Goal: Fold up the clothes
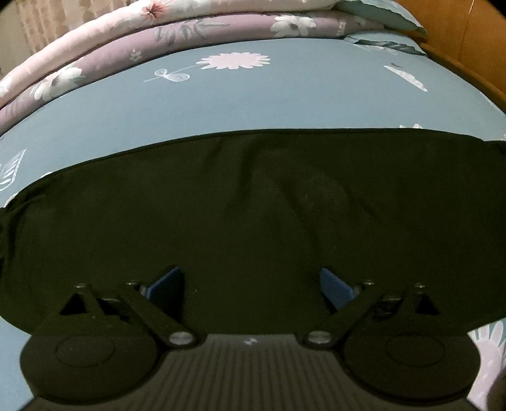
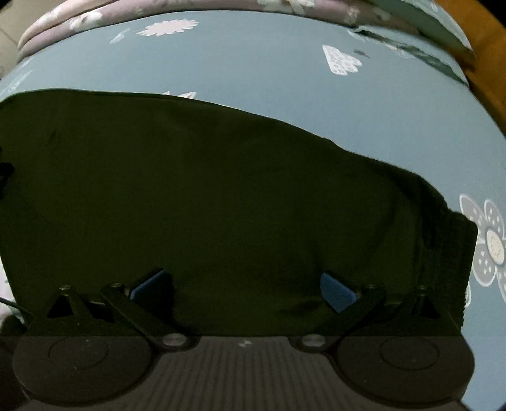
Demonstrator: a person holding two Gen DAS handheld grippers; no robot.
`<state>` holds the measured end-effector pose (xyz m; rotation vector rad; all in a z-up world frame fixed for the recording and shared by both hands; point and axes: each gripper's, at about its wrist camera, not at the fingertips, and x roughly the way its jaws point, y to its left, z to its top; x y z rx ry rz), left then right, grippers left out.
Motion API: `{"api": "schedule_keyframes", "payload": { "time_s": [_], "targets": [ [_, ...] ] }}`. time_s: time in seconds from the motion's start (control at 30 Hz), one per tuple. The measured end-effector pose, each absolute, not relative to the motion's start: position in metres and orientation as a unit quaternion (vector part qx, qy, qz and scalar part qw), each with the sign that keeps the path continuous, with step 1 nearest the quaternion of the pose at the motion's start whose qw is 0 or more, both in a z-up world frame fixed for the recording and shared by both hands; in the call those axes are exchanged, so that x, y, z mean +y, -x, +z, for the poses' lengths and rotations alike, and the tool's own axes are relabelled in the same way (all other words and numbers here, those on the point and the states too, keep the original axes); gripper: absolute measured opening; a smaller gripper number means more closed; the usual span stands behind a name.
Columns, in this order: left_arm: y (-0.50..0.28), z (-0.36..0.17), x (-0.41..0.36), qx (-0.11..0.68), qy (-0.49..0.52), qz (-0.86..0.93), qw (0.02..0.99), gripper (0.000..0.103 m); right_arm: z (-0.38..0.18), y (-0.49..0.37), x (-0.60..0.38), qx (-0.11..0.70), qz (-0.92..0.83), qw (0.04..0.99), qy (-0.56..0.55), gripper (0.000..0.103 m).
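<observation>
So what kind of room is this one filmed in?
Most likely a bedroom: a dark garment lies spread on a bed with a blue floral sheet, folded floral quilts are stacked along its far side, and a wooden bed frame shows at the edge.

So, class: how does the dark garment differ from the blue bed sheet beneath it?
The dark garment is plain dark, almost black; the blue bed sheet is pale blue with printed flowers. The garment shows soft creases, while the sheet lies smooth. The garment covers only part of the bed; the sheet extends past it. Both are spread flat.
</observation>
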<state>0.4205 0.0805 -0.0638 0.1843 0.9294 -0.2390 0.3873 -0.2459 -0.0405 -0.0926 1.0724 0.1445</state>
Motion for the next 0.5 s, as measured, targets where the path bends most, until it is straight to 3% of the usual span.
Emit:
{"api": "schedule_keyframes", "payload": {
  "time_s": [0.3,0.5],
  "targets": [
    [-0.413,-0.052,0.077,0.451,-0.088,-0.095,0.883,0.098,-0.04,-0.386,-0.237,0.501,0.051,0.863,0.046,0.103],
    [-0.367,-0.019,0.086,0.423,-0.075,-0.092,0.898,0.098,0.001,-0.359,-0.249,0.479,0.025,0.877,0.017,0.103]
  ]
}}
